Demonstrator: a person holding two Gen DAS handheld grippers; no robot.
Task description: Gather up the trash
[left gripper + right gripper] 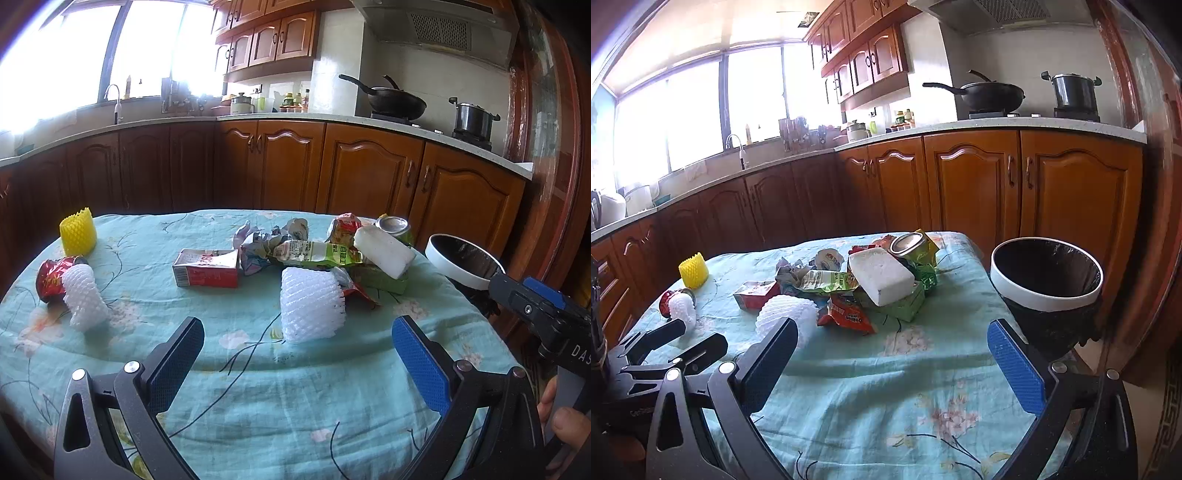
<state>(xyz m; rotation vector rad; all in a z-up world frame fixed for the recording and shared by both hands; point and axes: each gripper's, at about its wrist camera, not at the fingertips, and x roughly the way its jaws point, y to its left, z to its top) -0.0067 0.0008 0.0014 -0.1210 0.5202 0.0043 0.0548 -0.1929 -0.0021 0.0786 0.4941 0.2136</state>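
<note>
Your table [258, 406] holds all the trash untouched, so you're at the start; the bin [1047, 291] waits off its right edge; your left gripper [297, 354] and right gripper [894, 363] both gape empty; next, close on the nearest white foam net [310, 308].

Each gripper has a black forked frame with silver round screws at the pivots. The left gripper [297, 363] and right gripper [892, 363] carry textured blue pads [1015, 369]. White letters mark the housing.
</note>
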